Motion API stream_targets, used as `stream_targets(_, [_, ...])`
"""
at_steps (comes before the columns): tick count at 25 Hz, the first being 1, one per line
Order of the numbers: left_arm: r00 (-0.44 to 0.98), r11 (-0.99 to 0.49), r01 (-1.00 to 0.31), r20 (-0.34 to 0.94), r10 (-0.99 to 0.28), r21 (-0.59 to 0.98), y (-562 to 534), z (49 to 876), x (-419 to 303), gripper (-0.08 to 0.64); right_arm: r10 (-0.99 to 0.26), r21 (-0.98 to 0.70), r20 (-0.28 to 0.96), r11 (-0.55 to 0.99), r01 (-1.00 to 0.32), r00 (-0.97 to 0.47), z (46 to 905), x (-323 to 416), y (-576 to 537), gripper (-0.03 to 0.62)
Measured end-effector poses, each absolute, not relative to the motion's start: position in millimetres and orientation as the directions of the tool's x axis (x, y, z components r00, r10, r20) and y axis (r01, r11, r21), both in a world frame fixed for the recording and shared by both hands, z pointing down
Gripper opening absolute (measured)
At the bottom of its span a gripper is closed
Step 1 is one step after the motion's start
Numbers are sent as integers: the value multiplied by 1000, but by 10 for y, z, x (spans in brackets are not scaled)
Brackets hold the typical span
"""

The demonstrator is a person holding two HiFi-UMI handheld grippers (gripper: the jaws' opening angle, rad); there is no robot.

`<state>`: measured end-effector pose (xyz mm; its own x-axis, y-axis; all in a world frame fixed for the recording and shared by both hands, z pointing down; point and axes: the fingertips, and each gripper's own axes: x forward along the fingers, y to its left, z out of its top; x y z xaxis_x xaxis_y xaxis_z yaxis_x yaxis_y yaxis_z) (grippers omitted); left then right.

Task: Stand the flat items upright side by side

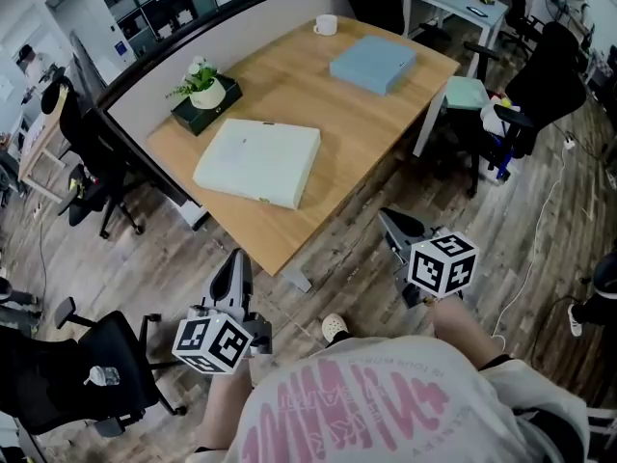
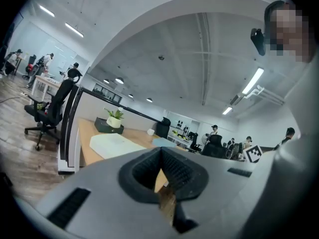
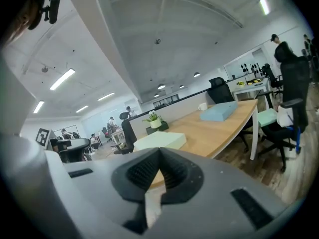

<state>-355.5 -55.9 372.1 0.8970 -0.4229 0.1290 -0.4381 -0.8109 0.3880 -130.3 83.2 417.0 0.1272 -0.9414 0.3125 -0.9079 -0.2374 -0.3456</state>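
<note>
Wooden office desk (image 1: 289,95) with cream box (image 1: 258,160), blue box (image 1: 373,63); pink shirt lettering (image 1: 337,415) illegible

Open-plan office: a light wooden worktop (image 1: 289,85) backed by a grey partition screen (image 1: 222,32), black swivel chairs (image 1: 58,374) on grey-brown plank floor (image 1: 125,268), and white ceiling strip lights (image 2: 253,81) overhead.

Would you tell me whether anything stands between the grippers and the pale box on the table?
Nothing visible does: only floor and bare table separate the left gripper and right gripper from the pale box.
</note>
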Motion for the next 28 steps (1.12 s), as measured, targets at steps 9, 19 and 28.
stream_targets(9, [863,-745,-497,164,-478,445,-1363,4020,-3339,3,-939,-444,338,-215,-870,59,4331,-948,23,65])
stream_targets(19, [840,-687,-539,243,-486,488,-1649,4353,-3292,140,-905,-508,424,-219,-833,-21,4778,-859,-561,222])
stream_targets(28, [741,-543,-659,326,-587,521,-2065,4575,-3192,225,-870,-460,475,-120,-880,-130,4855,-533,-1505,303])
